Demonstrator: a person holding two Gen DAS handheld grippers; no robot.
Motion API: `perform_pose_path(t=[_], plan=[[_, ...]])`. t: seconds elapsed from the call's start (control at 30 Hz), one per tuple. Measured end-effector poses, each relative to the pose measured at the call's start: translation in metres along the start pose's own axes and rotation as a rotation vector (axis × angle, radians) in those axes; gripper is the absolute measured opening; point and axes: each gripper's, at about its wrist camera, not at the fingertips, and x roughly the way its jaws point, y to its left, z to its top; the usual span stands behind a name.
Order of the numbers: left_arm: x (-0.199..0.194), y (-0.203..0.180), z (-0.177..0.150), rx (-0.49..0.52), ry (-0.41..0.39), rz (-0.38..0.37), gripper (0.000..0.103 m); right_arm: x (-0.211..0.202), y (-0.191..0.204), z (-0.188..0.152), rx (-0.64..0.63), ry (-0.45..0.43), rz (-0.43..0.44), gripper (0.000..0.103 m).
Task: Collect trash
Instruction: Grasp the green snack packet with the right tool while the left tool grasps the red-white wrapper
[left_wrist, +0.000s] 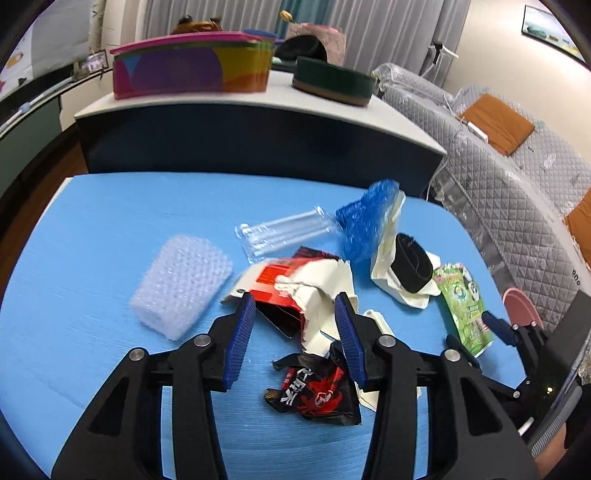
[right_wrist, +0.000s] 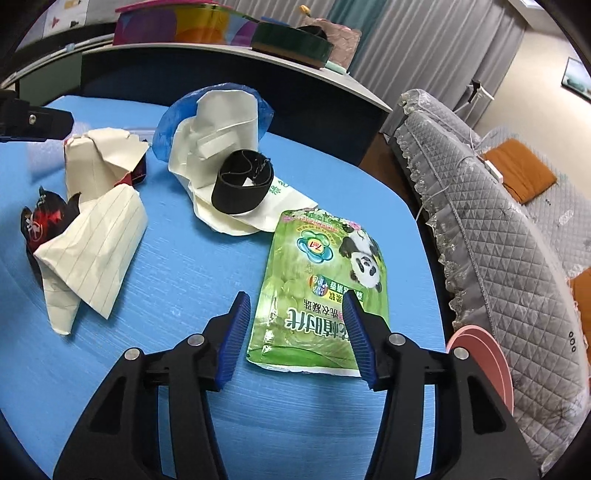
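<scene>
Bright blue table (right_wrist: 184, 266); green pouch (right_wrist: 325, 288) with a black-and-white panda; cream lined paper (right_wrist: 96, 251); red-and-black wrapper (left_wrist: 314, 391) (white lettering); black band (right_wrist: 242, 184).

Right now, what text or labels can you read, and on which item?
"7in1", upside down in a round badge: green pouch with a panda picture.
Large white Chinese characters on the same pouch: upside down, not legible enough to quote.
White characters on the black and red wrapper: too blurred.
Red and white box: print unreadable.
</scene>
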Motion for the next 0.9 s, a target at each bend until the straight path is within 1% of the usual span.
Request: perform_pose_path(t=[0.2, 0.27, 0.3, 0.37, 0.4, 0.5, 0.57, 0.63, 0.67, 0.73, 0.9], plan=[[0.013, -0.002, -0.004, 0.01, 0.043, 0.017, 0.045, -0.001, 0.009, 0.001, -0.06, -0.009, -0.067, 0.052], [0.014, -0.002, -0.004, 0.01, 0.044, 0.02, 0.045, 0.0, 0.008, 0.001, -0.053, -0.005, -0.066, 0.049], [0.015, -0.002, -0.004, 0.01, 0.044, 0.022, 0.045, 0.001, 0.007, 0.001, -0.047, 0.0, -0.064, 0.039], [0.017, -0.001, -0.003, 0.009, 0.047, 0.02, 0.045, 0.005, 0.002, 0.001, -0.018, 0.024, -0.042, 0.026], [0.017, -0.002, -0.003, 0.011, 0.048, 0.019, 0.045, 0.005, -0.003, 0.001, 0.002, 0.028, -0.03, 0.023], [0.019, -0.003, -0.002, 0.011, 0.042, 0.011, 0.038, 0.002, -0.007, 0.002, 0.018, 0.016, -0.021, 0.013], [0.02, -0.006, -0.002, 0.028, 0.038, 0.011, 0.023, -0.003, -0.008, 0.003, 0.031, 0.005, -0.015, 0.009], [0.017, -0.007, -0.001, 0.032, 0.033, 0.009, 0.017, -0.011, -0.014, 0.005, 0.055, -0.019, -0.014, 0.006], [0.015, -0.007, -0.001, 0.035, 0.025, 0.006, 0.011, -0.016, -0.018, 0.007, 0.071, -0.034, -0.01, 0.005], [0.009, -0.008, 0.001, 0.044, 0.006, 0.005, 0.006, -0.026, -0.025, 0.01, 0.102, -0.061, 0.0, 0.004], [0.002, -0.005, 0.002, 0.038, -0.011, 0.005, 0.005, -0.043, -0.043, 0.011, 0.175, -0.098, 0.035, 0.002]])
